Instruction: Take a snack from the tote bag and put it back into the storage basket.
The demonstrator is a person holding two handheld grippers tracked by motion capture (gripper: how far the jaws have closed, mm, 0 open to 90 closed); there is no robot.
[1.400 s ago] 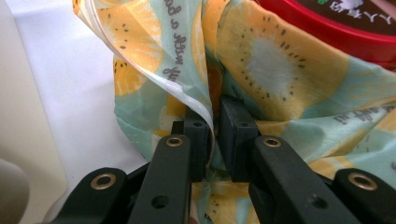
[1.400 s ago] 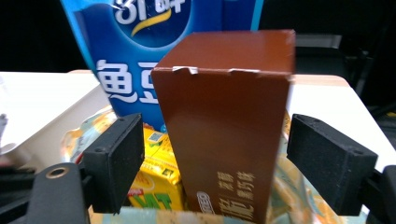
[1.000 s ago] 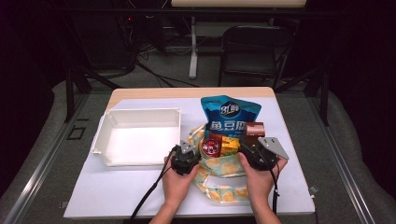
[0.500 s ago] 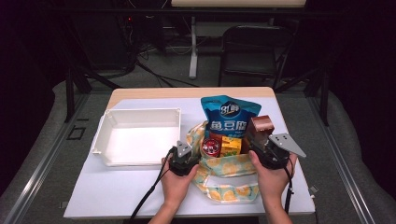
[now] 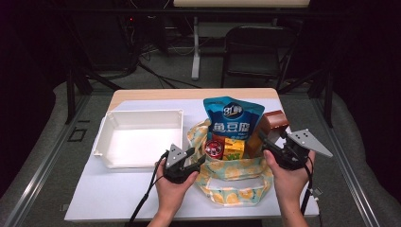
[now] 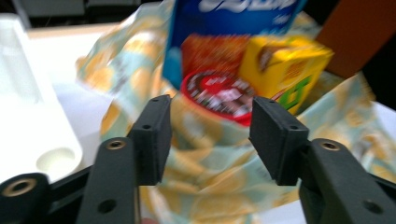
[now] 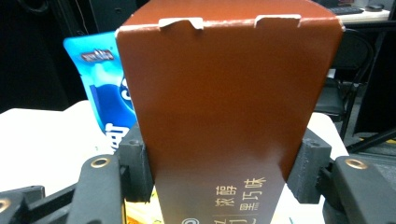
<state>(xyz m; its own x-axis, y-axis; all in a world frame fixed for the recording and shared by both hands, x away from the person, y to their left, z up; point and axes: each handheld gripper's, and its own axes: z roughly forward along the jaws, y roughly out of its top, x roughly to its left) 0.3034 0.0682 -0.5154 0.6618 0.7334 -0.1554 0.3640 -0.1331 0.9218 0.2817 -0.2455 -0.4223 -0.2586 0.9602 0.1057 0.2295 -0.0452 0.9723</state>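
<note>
One white tray [image 5: 137,137] at left. Left gripper [image 5: 194,160] jaws apart, gripping nothing, at edge of one patterned bag [image 5: 234,182]. Inside bag: one blue pouch [image 5: 231,118], one red-lidded cup [image 5: 214,149], one yellow box [image 5: 233,147]. Right gripper [image 5: 269,142] clamped on one brown box [image 5: 270,125], held at bag's right edge.

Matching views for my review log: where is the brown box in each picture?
High view: brown box right of centre, at the bag's right edge, at the right tool.
Left gripper view: top right corner, a plain brown face.
Right gripper view: centre, clamped between the jaws.
Shared landmark: the blue pouch beside it.
</note>
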